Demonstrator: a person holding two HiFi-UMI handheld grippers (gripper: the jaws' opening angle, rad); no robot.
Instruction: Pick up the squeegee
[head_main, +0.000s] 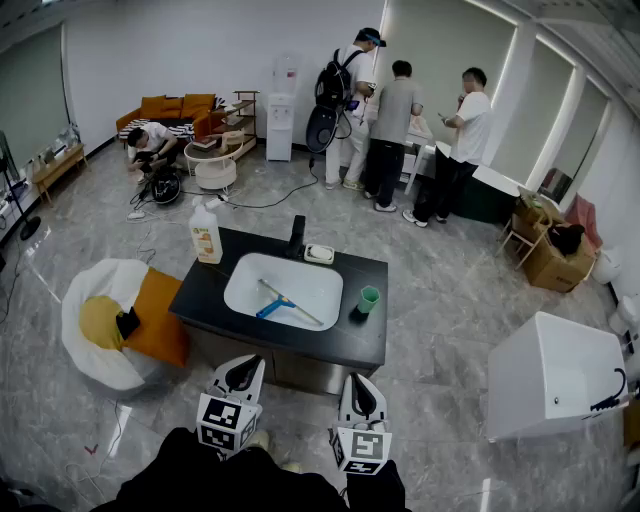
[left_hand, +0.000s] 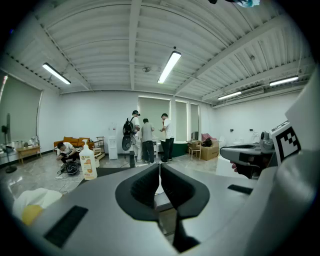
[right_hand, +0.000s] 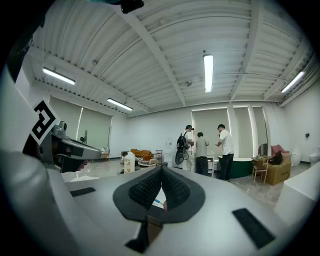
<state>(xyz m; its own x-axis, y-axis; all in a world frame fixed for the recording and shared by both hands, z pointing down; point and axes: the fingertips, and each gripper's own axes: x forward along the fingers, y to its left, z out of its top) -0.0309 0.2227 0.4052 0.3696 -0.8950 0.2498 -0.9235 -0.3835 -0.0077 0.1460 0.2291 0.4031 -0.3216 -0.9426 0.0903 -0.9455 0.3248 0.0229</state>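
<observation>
Jaws together and empty, the left gripper and right gripper are hovering short of the sink, the squeegee lying in it ahead, the orange label on a bottle ahead-left too small to read.

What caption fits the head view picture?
Squeegee in the sink; left gripper and right gripper shut, short of the counter.

We see the squeegee lying flat inside the white sink basin, its long blade slanting diagonally, its blue handle pointing toward the basin's near-left edge.
</observation>
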